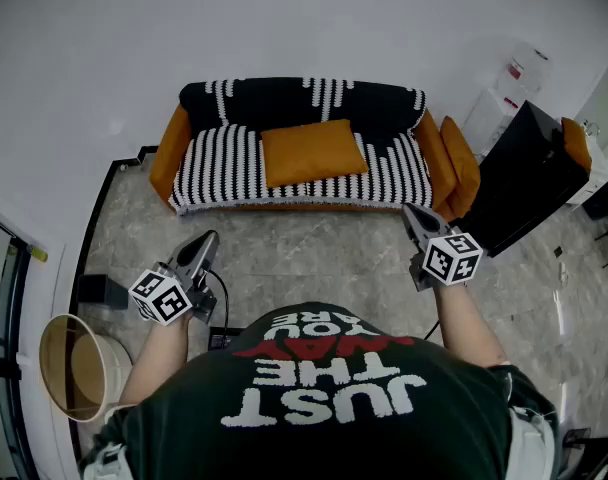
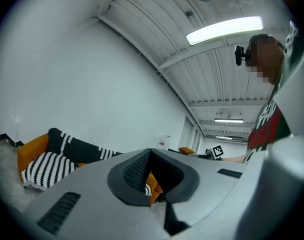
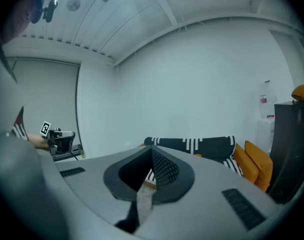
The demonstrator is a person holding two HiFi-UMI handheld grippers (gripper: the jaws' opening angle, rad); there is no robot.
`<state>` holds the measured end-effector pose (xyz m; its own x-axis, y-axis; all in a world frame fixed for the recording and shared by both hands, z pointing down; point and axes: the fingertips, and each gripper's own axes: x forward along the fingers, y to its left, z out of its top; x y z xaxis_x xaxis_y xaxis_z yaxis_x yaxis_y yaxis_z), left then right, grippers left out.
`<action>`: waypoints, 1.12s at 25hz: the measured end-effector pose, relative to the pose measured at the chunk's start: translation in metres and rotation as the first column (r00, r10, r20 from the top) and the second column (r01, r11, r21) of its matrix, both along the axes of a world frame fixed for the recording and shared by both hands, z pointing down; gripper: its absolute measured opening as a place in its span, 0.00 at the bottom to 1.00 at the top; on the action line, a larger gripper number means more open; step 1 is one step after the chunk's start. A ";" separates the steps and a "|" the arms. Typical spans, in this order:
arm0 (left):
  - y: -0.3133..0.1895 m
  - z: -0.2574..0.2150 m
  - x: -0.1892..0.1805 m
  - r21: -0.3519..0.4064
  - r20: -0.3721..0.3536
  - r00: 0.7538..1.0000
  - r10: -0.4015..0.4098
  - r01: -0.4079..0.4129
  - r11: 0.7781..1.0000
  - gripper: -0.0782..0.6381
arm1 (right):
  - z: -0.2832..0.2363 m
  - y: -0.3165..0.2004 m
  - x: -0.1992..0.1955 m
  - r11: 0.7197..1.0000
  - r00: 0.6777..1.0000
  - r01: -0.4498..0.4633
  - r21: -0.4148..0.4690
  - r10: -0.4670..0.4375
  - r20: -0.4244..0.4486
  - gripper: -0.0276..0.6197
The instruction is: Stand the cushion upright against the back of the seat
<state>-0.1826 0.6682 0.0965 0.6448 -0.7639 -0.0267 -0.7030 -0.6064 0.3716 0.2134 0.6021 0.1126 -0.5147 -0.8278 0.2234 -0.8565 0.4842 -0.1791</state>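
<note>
The head view looks steeply down from above the person (image 1: pixel 324 408) onto the floor (image 1: pixel 314 243) and the sofa (image 1: pixel 304 143) ahead. Both gripper views sit low and face roughly level along their jaws toward that sofa, well apart from it. All three views share it.

Your left gripper (image 2: pixel 151 151) hides most of the sofa (image 2: pixel 47 166). The orange sliver (image 2: pixel 153 186) past it is too small to identify. Your arm (image 1: pixel 156 353) covers the basket's (image 1: pixel 46 353) right rim.
</note>
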 end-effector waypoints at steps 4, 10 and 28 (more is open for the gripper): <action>-0.005 0.001 0.010 -0.005 0.012 1.000 -0.015 0.015 1.000 0.12 | -0.001 -0.004 0.008 1.000 1.000 0.009 0.001 -0.009 -0.002 0.08; -0.014 -0.002 0.029 -0.011 0.009 1.000 -0.022 0.022 1.000 0.12 | -0.003 -0.014 0.022 1.000 1.000 0.021 -0.001 -0.021 0.009 0.08; -0.044 -0.004 0.113 -0.023 0.013 0.999 -0.035 0.035 0.999 0.12 | 0.014 -0.023 0.098 0.998 0.998 0.061 0.002 -0.061 0.022 0.08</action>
<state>-0.0692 0.6238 0.0921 0.6178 -0.7863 -0.0008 -0.7285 -0.5727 0.3759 0.3111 0.5792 0.1262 -0.5694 -0.7946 0.2105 -0.8208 0.5359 -0.1976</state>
